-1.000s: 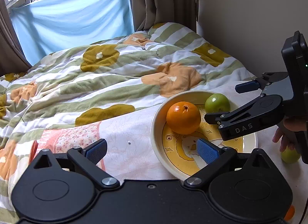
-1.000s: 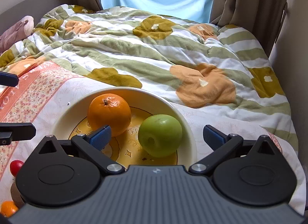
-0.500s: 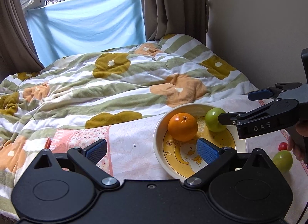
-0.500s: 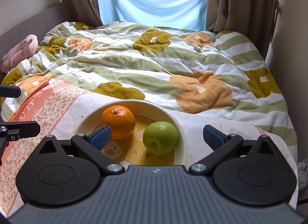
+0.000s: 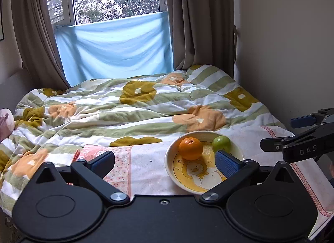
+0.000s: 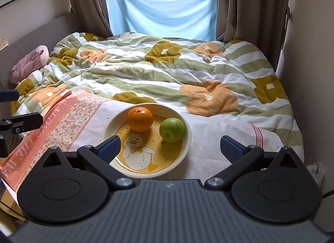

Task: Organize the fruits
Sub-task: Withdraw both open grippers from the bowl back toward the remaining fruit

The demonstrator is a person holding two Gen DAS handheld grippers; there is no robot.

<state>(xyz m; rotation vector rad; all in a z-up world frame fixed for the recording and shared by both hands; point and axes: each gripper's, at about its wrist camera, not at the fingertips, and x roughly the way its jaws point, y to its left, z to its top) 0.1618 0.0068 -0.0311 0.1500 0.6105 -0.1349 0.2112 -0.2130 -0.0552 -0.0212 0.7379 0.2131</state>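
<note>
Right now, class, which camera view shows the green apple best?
The right wrist view: the green apple sits whole and unobstructed in the bowl, beside the orange. In the left wrist view the apple is farther off, partly hidden behind a blue fingertip.

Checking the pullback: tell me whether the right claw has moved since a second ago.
Yes. The right claw has backed away from the bowl, which now looks smaller.

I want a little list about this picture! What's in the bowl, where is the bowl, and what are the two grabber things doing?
bowl: cream bowl with a duck picture, on a white and pink cloth on the bed
in bowl: orange and green apple, side by side
left gripper: open, holding nothing
right gripper: open, holding nothing
bedding: flowered quilt
</note>
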